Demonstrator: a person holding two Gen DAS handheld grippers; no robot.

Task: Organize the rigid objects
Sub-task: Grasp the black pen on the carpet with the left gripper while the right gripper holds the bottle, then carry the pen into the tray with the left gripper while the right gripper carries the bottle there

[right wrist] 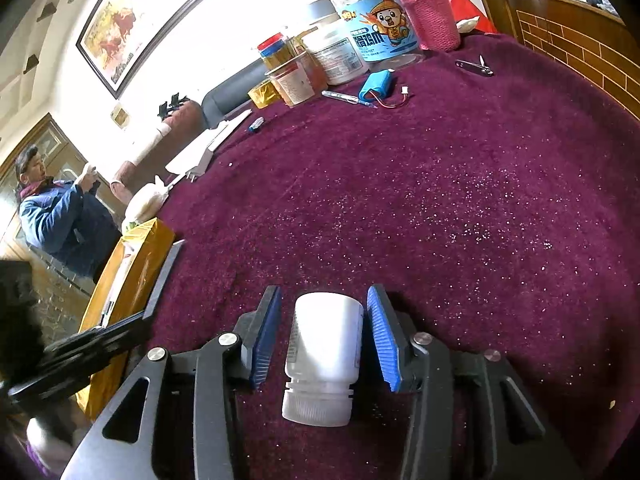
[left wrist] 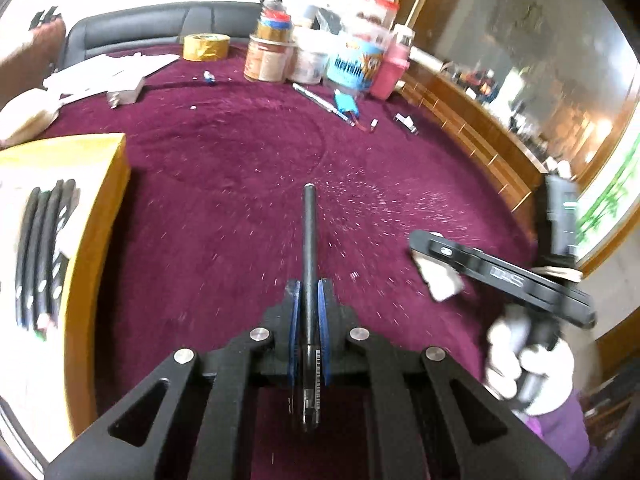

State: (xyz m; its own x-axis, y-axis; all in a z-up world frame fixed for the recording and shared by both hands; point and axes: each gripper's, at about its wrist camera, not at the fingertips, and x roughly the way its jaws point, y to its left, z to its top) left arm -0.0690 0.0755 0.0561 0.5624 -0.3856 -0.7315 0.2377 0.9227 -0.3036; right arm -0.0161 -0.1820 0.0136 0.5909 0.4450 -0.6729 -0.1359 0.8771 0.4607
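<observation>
My left gripper [left wrist: 309, 286] is shut on a black pen [left wrist: 309, 240] that points forward above the purple tablecloth [left wrist: 240, 184]. A yellow box [left wrist: 96, 216] at the left holds several black pens [left wrist: 40, 248]. My right gripper [right wrist: 325, 300] is open, its blue pads [right wrist: 383, 336] on either side of a white pill bottle [right wrist: 326, 352] that lies on the cloth, cap toward the camera; the right pad touches or nearly touches it, the left pad stands apart. The right gripper also shows in the left wrist view [left wrist: 432, 264], held by a gloved hand.
Jars and tubs [right wrist: 360, 48], a pink bottle [right wrist: 430, 12], yellow tape [left wrist: 206, 46], a blue battery pack [right wrist: 376, 84], a pen [right wrist: 340, 98] and nail clippers [right wrist: 476, 66] crowd the far side. Papers [left wrist: 104, 76] lie at the far left. A person [right wrist: 56, 216] stands beyond the table.
</observation>
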